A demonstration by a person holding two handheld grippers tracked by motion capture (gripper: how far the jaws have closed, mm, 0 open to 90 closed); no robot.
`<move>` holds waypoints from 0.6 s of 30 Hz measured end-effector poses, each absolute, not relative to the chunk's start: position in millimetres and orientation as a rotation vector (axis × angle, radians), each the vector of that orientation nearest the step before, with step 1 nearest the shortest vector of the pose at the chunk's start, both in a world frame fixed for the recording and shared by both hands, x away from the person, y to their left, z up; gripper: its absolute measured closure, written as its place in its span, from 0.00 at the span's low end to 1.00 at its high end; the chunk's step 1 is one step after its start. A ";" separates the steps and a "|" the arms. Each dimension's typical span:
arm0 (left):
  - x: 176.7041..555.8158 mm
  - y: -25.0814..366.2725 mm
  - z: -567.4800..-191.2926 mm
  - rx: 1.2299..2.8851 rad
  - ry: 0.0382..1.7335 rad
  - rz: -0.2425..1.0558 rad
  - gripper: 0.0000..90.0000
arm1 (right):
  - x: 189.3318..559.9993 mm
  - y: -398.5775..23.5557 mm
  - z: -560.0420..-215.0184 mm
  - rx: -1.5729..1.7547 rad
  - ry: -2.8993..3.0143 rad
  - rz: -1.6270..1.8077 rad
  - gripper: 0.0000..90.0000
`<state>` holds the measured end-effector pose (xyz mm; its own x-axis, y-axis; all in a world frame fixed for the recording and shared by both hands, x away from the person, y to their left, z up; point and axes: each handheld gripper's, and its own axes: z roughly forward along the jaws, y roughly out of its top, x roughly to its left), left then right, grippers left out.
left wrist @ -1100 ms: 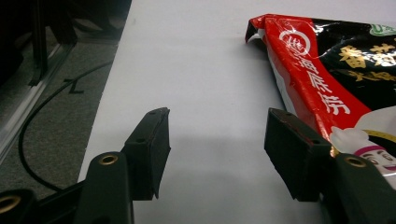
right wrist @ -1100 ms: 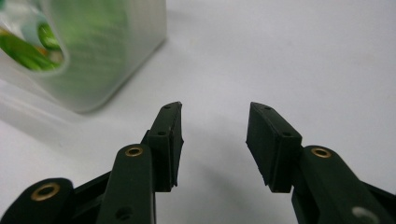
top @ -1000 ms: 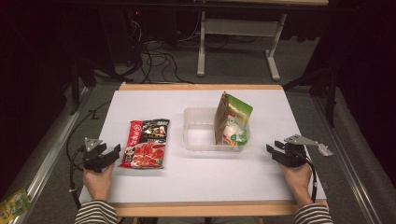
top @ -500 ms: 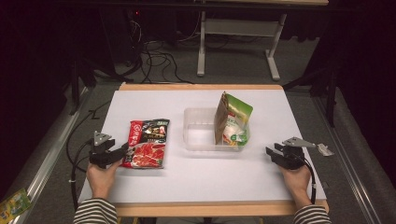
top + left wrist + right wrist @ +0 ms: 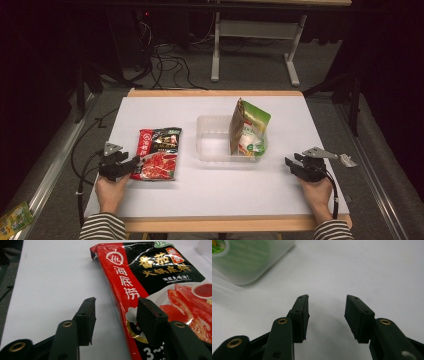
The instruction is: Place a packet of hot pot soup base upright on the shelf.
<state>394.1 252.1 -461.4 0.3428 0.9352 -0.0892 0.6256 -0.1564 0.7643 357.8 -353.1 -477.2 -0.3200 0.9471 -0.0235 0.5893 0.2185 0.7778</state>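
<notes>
Left gripper [image 5: 116,315] closing astride red packet [image 5: 160,290] edge (untouched).

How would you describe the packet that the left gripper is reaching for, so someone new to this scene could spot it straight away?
On the white table, look left of the clear plastic tub in the middle. The red and black sauce packet lies flat there, its near edge between the open jaws of the left gripper. Unlike the green packet, which stands upright in the tub, it shows sliced tomatoes and white Chinese lettering.
</notes>
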 end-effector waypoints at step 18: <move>383.5 234.0 -464.3 1.921 1.346 0.479 0.74 | 356.0 -349.0 -477.7 1.387 1.986 0.904 0.62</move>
